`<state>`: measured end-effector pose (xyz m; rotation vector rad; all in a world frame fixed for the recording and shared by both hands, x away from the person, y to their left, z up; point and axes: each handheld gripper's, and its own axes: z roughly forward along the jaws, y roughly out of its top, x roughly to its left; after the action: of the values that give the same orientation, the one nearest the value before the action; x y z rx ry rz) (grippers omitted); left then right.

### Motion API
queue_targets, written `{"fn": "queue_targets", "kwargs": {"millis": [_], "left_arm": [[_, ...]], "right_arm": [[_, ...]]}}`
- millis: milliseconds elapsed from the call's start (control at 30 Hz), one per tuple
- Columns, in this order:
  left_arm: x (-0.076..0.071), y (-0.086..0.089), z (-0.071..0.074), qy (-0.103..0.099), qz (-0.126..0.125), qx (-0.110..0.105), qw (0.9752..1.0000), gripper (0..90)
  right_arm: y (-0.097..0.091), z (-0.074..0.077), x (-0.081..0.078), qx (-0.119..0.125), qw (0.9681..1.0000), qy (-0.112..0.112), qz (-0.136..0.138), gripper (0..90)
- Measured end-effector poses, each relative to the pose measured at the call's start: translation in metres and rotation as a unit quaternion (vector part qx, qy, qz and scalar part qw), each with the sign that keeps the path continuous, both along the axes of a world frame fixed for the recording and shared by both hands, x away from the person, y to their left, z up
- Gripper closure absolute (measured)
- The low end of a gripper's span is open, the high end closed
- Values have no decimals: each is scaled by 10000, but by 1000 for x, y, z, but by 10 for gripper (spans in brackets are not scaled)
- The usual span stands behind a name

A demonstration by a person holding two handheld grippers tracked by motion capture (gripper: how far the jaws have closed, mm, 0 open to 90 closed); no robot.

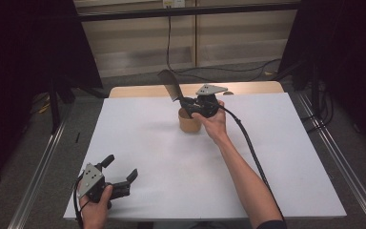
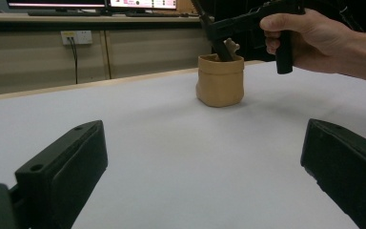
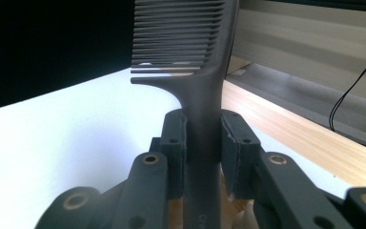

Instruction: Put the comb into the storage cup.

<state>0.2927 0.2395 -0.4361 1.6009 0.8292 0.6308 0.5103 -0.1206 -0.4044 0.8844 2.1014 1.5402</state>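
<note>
1. The high view hangs above my side of the white table (image 1: 171, 157), looking forward and down, far enough off to take in the whole top.
2. The left gripper view sits low at the near edge and looks level across the table toward the tan pot (image 2: 219, 80).
3. The right gripper view looks along my jaws, very close on the comb (image 3: 195, 71).
4. High and left gripper views share the pot (image 1: 189, 121) and my right hand (image 1: 213, 121).
</note>
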Motion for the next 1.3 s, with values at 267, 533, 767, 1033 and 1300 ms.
{"fn": "queue_targets", "kwargs": {"millis": [267, 533, 767, 1033, 1300], "left_arm": [[0, 1, 1, -13, -21, 2, 10000, 20], [0, 0, 1, -18, -23, -1, 10000, 19], [0, 0, 0, -1, -27, -10, 10000, 19], [0, 0, 1, -14, -25, 7, 10000, 20], [0, 0, 0, 12, -52, -11, 10000, 19]], "right_arm": [[0, -5, -3, -73, 10000, 56, 0, 731], [-2, -10, -6, -106, 9999, 98, -29, 731], [-2, -9, -8, -147, 9999, 65, -22, 731], [3, -23, -8, -359, 9990, 250, -31, 726], [4, -22, -9, -364, 9988, 327, -87, 718]]}}
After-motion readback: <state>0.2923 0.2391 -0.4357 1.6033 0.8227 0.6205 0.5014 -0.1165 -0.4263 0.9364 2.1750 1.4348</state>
